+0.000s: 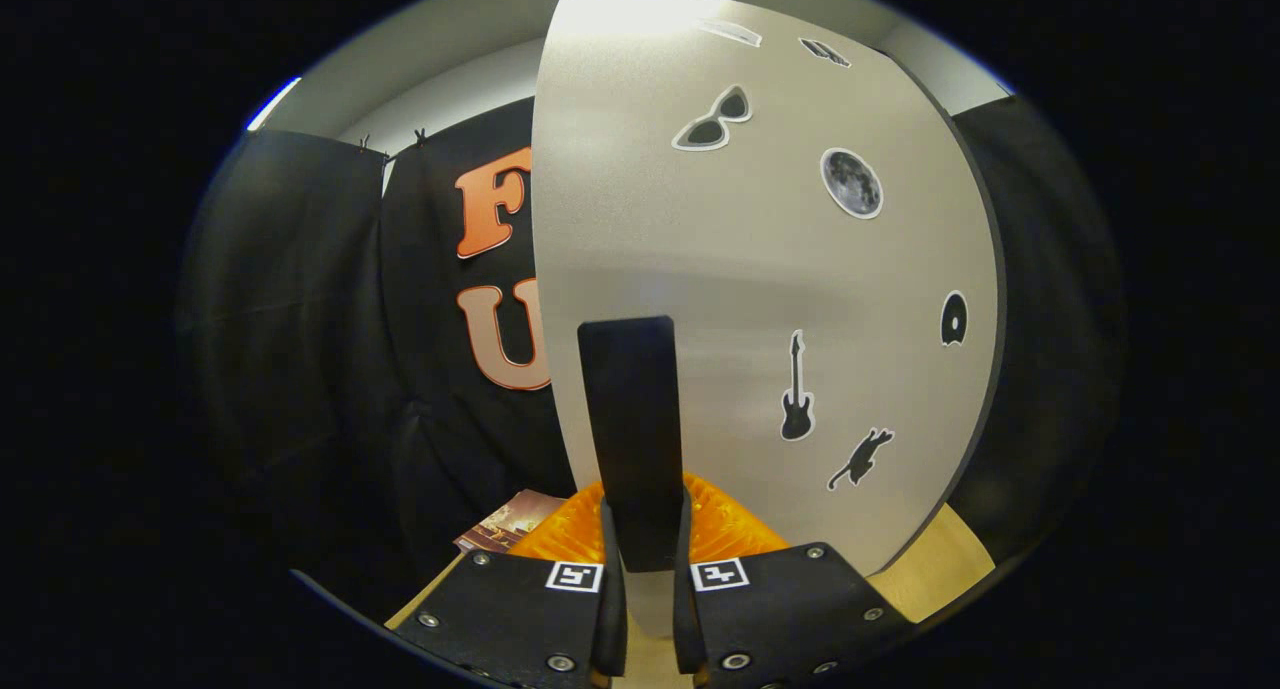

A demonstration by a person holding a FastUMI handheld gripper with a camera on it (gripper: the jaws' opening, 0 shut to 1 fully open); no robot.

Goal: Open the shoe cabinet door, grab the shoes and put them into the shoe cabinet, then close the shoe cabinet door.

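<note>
Your gripper (640, 569) is closed narrow on the dark upright handle (632, 429) of the shoe cabinet door (760, 269). The handle is a flat vertical bar rising from between the two fingers, and both fingers look pressed against its lower end.

The door is a pale grey panel standing just beyond the jaws and spreading up and off to the right of them. It carries small stickers: sunglasses (712, 121), a moon (852, 182), a guitar (796, 389), a leaping cat (860, 457) and a few smaller ones near its far edge. You cannot tell from here whether the door is fully shut or partly swung out, and the inside of the cabinet is hidden.

By my reading, you are on a door step of the task, either starting to open it or finishing the close. No shoes are in view, so which of the two is unclear. The next move calls for a steady grip while you swing the handle along the door's arc, not straight back.

Just behind the fingers sits something orange and ribbed (730, 529), whose nature is unclear. Below lies a light wooden surface (930, 569). To the left of the jaws a printed booklet (505, 521) rests on that surface. Black cloth (300, 319) walls the booth on both sides, with a pale ceiling (450, 79) above.
</note>
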